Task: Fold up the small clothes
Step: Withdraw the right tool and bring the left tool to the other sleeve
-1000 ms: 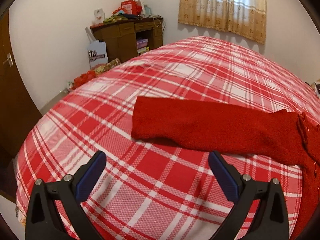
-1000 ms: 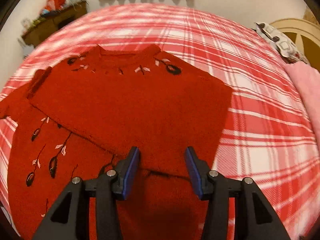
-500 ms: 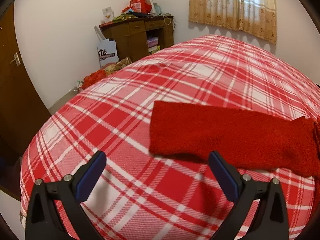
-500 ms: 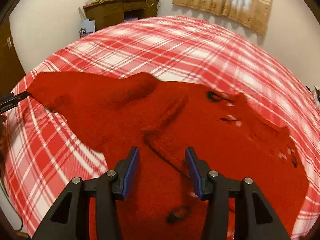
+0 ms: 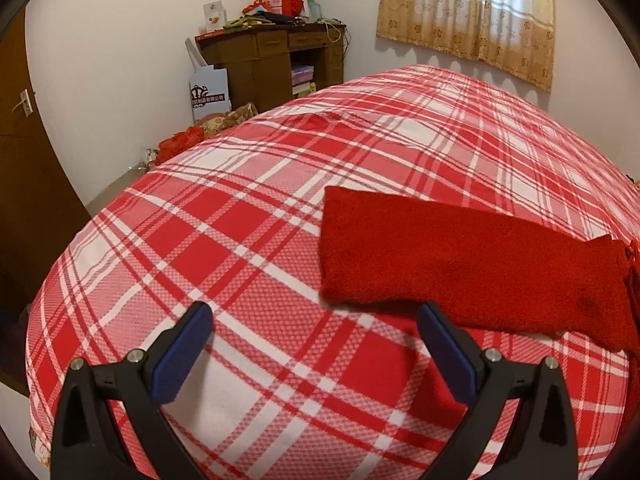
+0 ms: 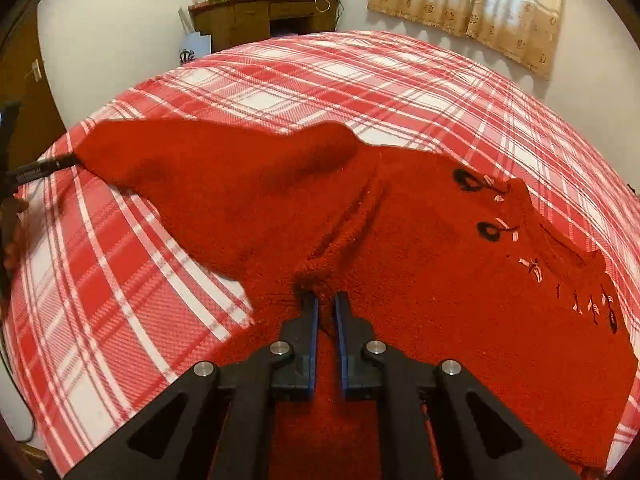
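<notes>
A red knitted sweater (image 6: 400, 240) with black and white embroidery lies flat on the red plaid bed cover (image 6: 280, 80). One sleeve (image 6: 208, 176) stretches out to the left. My right gripper (image 6: 325, 300) is over the seam where this sleeve meets the body; its jaws are closing, with a pinched ridge of the knit between the blue pads. In the left wrist view the sleeve (image 5: 460, 256) lies ahead and to the right, its cuff end just beyond the right finger. My left gripper (image 5: 316, 320) hangs open over the bed cover (image 5: 240, 240), holding nothing.
A brown desk (image 5: 272, 56) piled with clutter stands against the far wall, with a white paper bag (image 5: 210, 92) and bundles on the floor (image 5: 180, 144) beside it. A dark door (image 5: 16, 120) is at the left, a curtain (image 5: 468, 12) at the back right.
My right gripper swung from over the sweater's body to the base of the left sleeve and its jaws came together on the knit. My left gripper slid a little leftward, staying open.
</notes>
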Motion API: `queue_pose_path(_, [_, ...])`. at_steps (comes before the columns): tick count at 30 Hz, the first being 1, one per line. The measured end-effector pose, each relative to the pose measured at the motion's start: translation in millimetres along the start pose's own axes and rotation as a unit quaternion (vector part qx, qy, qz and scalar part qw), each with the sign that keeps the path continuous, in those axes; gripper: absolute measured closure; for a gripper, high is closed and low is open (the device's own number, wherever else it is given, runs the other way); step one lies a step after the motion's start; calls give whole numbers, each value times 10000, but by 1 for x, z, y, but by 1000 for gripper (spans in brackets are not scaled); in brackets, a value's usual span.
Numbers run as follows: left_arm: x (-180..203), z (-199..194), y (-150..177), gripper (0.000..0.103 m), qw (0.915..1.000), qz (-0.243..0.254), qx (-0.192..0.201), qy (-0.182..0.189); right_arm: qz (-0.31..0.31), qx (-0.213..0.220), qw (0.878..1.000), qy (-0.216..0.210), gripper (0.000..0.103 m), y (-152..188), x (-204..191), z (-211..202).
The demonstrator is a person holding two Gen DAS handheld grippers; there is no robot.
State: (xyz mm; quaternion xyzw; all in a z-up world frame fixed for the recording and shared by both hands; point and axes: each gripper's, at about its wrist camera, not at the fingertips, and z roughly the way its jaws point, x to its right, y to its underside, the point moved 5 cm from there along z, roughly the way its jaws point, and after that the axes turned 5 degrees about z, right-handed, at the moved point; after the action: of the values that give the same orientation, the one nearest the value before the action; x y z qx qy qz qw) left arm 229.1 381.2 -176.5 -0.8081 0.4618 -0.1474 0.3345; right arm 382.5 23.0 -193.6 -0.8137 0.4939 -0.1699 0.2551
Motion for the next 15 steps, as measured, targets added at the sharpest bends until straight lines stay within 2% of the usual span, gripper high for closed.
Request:
queue_pose_path(1, [1, 0, -1, 0, 10000, -21, -23, 34, 34, 20, 10000, -45, 81, 1, 1, -3])
queue_pose_path(2, [2, 1, -2, 0, 10000, -36, -39, 70, 62, -48, 9999, -81, 63, 3, 3, -6])
queue_pose_path(3, [3, 0, -4, 0, 9999, -39, -43, 117, 87, -109, 9999, -82, 56, 6, 7, -13])
queue_pose_path(7, [9, 0, -11, 0, 9996, 107, -90, 241, 313, 181, 9993, 72, 56, 24, 46, -56])
queue_pose_path(10, [4, 7, -16, 0, 9993, -71, -195, 305, 693, 382, 9956, 501, 56, 39, 96, -83])
queue_pose_path(11, [2, 9, -17, 0, 9993, -120, -212, 288, 982, 396, 9919, 708, 56, 50, 126, -92])
queue_pose_path(15, [-2, 8, -19, 0, 9989, -232, -191, 359, 1696, 26, 9786, 1166, 56, 90, 200, -93])
